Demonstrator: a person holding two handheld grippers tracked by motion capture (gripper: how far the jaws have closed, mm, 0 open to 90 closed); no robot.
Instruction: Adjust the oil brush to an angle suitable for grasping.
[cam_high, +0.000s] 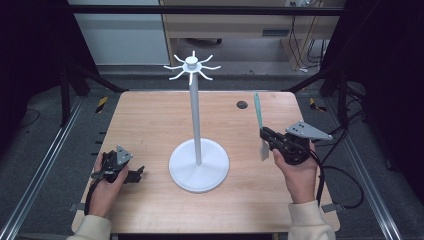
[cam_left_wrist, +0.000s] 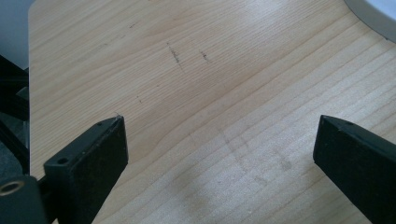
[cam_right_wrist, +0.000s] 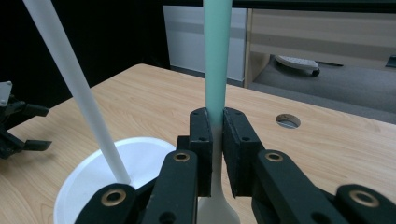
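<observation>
Within right gripper (cam_right_wrist: 215, 154), spatula (cam_right_wrist: 217, 56) upright

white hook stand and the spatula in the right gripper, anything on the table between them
Nothing: in the high view, bare wooden table separates the white hook stand from the green-handled spatula clamped in the right gripper.

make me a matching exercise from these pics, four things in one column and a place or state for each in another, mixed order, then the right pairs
Things:
1. left gripper
2. right gripper
3. white stand
4. round hole

Places or states:
A. upright in the middle of the table
B. shut on the green-handled utensil
C. in the tabletop near its far edge
D. jaws wide apart, nothing between them

Pairs: 1-D, 2-B, 3-A, 4-C
</observation>
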